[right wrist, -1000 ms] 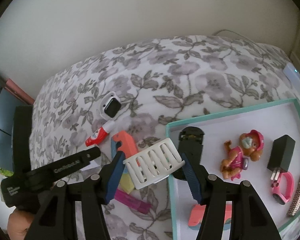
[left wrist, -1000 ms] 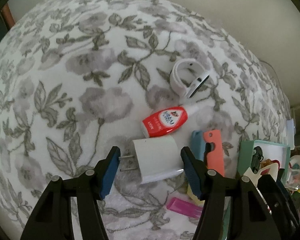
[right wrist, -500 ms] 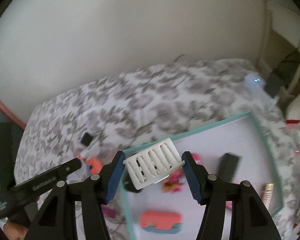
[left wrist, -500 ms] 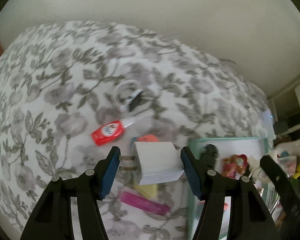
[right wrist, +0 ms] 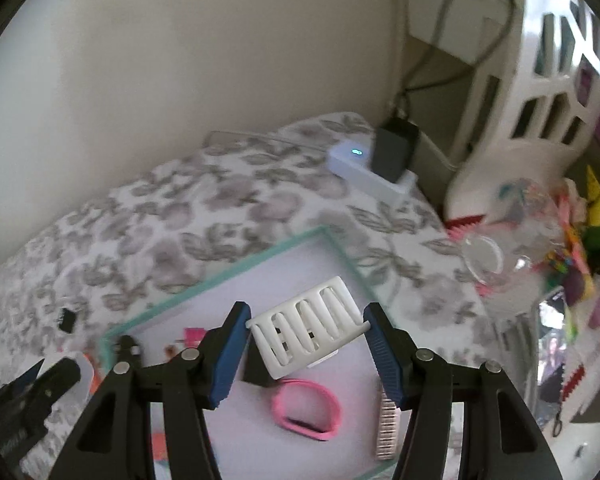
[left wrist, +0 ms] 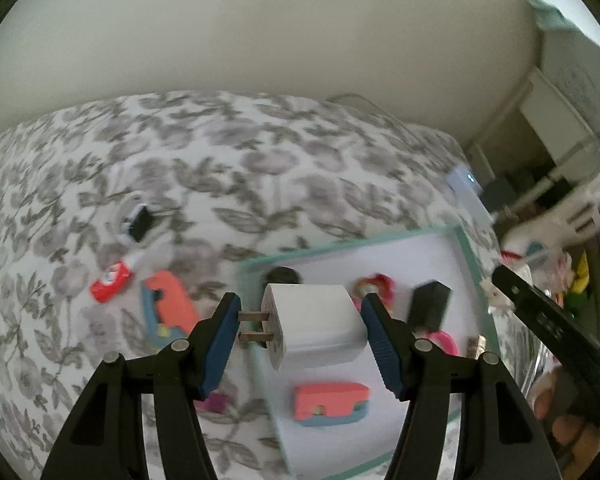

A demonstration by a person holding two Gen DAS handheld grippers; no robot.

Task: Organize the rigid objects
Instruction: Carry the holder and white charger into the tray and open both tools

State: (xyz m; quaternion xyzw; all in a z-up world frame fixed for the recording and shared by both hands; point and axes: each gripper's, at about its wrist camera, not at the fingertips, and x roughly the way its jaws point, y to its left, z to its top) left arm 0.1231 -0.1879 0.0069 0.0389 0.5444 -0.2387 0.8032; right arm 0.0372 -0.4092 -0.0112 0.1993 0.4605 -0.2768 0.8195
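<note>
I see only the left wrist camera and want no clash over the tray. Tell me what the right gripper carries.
Observer: The right gripper is shut on a white slotted piece.
Operator: Say where it hangs.
Observer: Over the tray, near its far corner.
Operator: Report what lies under it.
Observer: A pink band, a closed loop flat on the tray floor, with a ridged strip beside it.

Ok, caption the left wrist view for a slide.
Left gripper carries a white plug charger over the teal-rimmed tray on a floral bedspread.
</note>
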